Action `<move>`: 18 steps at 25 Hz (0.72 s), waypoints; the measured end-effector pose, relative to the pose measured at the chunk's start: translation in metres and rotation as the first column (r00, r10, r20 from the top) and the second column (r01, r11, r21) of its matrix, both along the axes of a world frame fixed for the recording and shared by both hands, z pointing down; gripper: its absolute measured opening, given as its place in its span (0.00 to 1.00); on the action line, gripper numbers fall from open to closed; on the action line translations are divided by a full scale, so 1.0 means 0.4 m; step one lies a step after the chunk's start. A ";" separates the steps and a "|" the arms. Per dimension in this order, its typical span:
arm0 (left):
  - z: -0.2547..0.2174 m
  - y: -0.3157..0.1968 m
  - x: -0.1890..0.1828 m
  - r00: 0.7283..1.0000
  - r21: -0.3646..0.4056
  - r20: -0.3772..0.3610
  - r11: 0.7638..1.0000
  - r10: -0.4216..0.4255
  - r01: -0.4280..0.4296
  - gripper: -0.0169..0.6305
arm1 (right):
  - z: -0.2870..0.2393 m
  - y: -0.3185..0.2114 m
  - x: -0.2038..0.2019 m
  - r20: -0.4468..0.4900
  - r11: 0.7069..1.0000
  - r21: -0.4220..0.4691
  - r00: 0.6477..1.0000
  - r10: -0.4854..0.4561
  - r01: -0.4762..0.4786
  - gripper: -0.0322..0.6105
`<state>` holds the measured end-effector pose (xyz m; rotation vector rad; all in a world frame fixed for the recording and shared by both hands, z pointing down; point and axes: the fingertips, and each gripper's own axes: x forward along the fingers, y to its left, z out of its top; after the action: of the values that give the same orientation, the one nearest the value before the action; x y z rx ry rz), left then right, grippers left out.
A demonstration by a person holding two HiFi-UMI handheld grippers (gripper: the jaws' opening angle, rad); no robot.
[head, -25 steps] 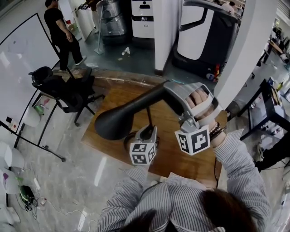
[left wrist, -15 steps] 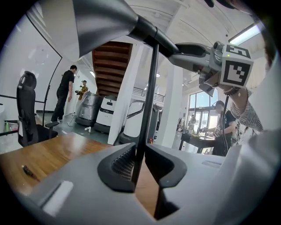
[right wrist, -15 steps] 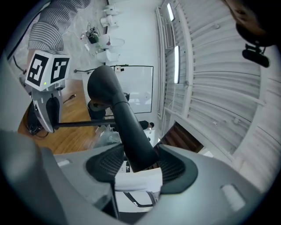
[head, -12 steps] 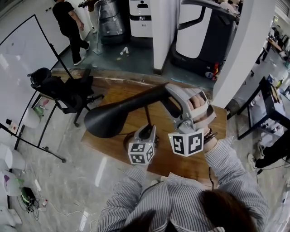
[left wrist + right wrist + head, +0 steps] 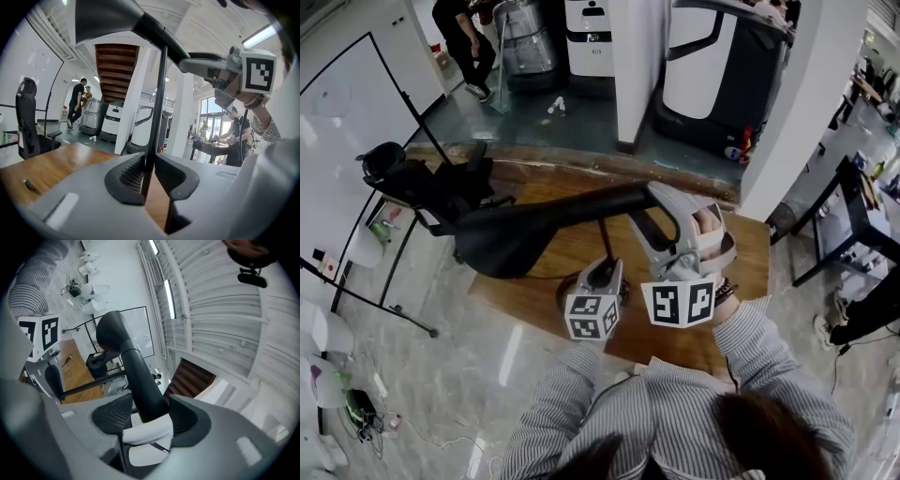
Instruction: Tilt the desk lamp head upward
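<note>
A black desk lamp stands on the wooden table (image 5: 703, 328). Its cone-shaped head (image 5: 511, 239) points left, and its neck runs right into my right gripper (image 5: 649, 211). In the right gripper view the jaws (image 5: 147, 416) are shut on the thick black neck (image 5: 140, 385), with the head (image 5: 112, 331) beyond. My left gripper (image 5: 605, 270) sits lower, shut on the thin upright stem (image 5: 604, 239). In the left gripper view the pads (image 5: 133, 173) pinch that stem (image 5: 158, 103), and the head (image 5: 103, 18) hangs above. The lamp base is mostly hidden under the left gripper.
A black office chair (image 5: 422, 187) stands off the table's far left corner, beside a whiteboard (image 5: 347, 122). A small dark pen (image 5: 32, 186) lies on the tabletop. A white pillar (image 5: 642, 56) and machines stand behind the table. A black side table (image 5: 853, 225) stands at the right.
The lamp head has swung up and to the left, now lying flatter. My right gripper has drawn down and back toward the person. The left gripper held still. A person at the back walked away.
</note>
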<state>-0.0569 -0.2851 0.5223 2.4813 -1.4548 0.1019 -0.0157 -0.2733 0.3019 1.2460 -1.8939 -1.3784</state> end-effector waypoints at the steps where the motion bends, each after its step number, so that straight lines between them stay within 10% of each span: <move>1: 0.001 -0.001 0.003 1.000 0.000 -0.001 1.000 0.000 0.000 0.12 | 0.004 0.000 0.003 0.014 1.000 -0.011 1.000 -0.002 0.002 0.42; 18: 0.002 0.002 -0.004 1.000 -0.010 -0.007 1.000 0.023 -0.023 0.12 | 0.074 0.022 0.002 0.216 0.980 -0.182 0.976 -0.037 0.078 0.35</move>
<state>-0.0583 -0.2842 0.5232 2.4882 -1.4203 0.1043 -0.0149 -0.2644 0.3315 1.2936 -2.1650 -1.0980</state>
